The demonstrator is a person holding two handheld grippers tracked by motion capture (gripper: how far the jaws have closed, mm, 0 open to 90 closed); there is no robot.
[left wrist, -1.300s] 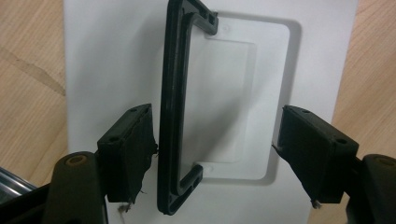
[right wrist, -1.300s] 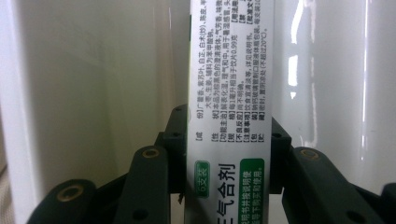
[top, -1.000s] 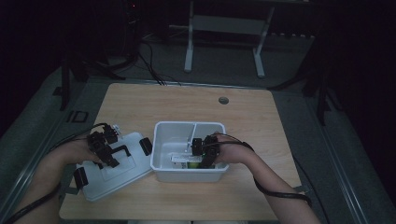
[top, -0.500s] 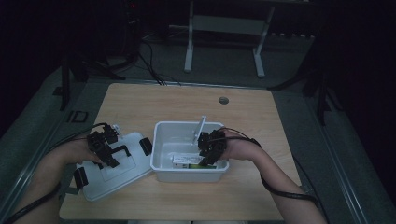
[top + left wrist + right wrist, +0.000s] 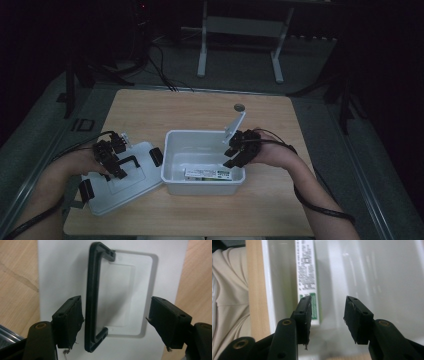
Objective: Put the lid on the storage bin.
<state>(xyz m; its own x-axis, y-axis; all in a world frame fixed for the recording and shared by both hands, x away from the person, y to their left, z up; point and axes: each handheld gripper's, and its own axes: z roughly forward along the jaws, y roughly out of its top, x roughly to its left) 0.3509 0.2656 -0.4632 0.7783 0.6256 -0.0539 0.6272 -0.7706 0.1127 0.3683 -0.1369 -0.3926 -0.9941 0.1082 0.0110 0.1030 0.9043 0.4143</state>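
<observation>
A white bin [image 5: 172, 150] stands mid-table with a white and green carton [image 5: 207, 174] lying flat along its near wall. My right gripper [image 5: 239, 151] hovers over the bin's right rim. In the right gripper view its jaws [image 5: 328, 300] stand open and have just been opening, with nothing between them; the carton [image 5: 305, 272] lies below, beyond the left jaw. The bin's white lid [image 5: 142, 182] lies flat to the left. My left gripper [image 5: 107, 159] rests over it, open [image 5: 116, 300], its jaws on either side of the lid's black handle [image 5: 93, 297], which sits close to the left pad.
Black latches [image 5: 156, 156] stick out from the lid's ends. A round grommet [image 5: 239, 107] sits near the table's far edge. A metal stand [image 5: 240, 30] and cables [image 5: 155, 60] lie on the floor beyond. The person's beige clothing [image 5: 229, 290] borders the table's near edge.
My right gripper has risen out of the bin and shifted right and farther back, leaving the carton lying against the near wall. The left gripper has stayed over the lid handle.
</observation>
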